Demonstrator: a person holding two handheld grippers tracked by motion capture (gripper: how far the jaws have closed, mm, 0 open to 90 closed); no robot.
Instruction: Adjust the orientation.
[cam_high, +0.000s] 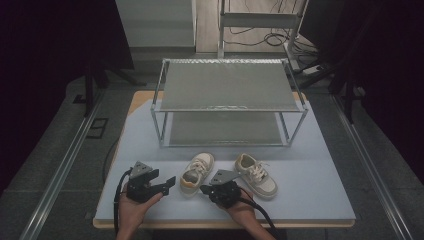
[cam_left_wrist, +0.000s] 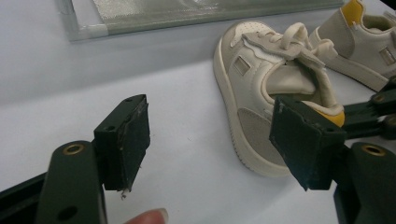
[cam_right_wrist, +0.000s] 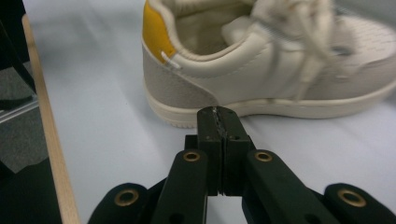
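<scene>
L tongs (cam_high: 171, 182) agape, empty, beside L shoe (cam_high: 197, 172) | R tongs (cam_right_wrist: 218, 122) pinched together, empty, near same shoe's heel

The high view is dimly lit from above, with the pale table top (cam_high: 310, 180) evenly lit and the surroundings lost in near-black at left and right. In the left gripper view the nearer shoe (cam_left_wrist: 271, 93) is rendered fairly sharp under soft light, with a faint shadow cast at its sole. In the right gripper view the laces (cam_right_wrist: 303, 42) are smeared by blur, and the far corner is washed out.
</scene>
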